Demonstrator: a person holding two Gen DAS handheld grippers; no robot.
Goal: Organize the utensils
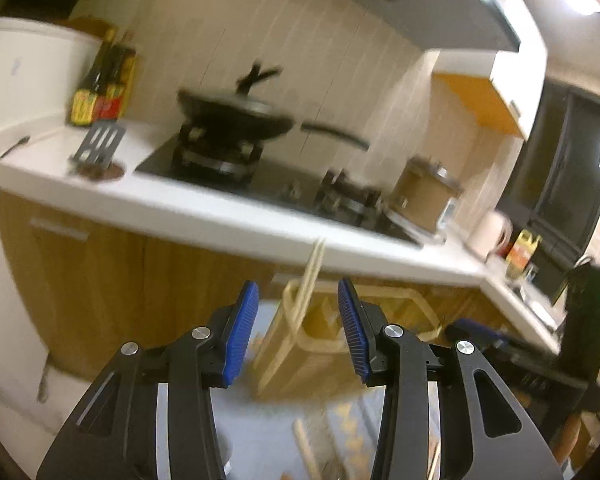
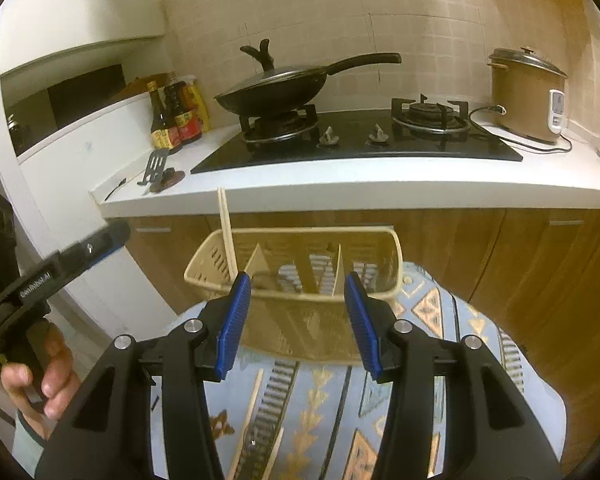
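Observation:
A cream slotted utensil basket [image 2: 292, 324] with dividers stands on a patterned cloth [image 2: 428, 312]. A pair of wooden chopsticks [image 2: 226, 228] leans upright in its left compartment. My right gripper [image 2: 298, 278] is open just in front of the basket, with nothing between its blue pads. My left gripper [image 1: 297, 286] is also open and empty, facing the basket [image 1: 288, 356] and the chopsticks [image 1: 312, 276] from the left side. Loose wooden sticks [image 2: 256, 396] lie on the cloth below the right gripper. A hand holds the left gripper [image 2: 100, 240] at the left edge of the right wrist view.
Behind the basket runs a white counter [image 2: 340, 188] with a black gas hob [image 2: 356, 148], a lidded wok [image 2: 276, 88], a brown rice cooker [image 2: 528, 96], sauce bottles [image 2: 176, 116] and a slotted spatula [image 2: 156, 164]. Wooden cabinet doors [image 2: 540, 264] stand below.

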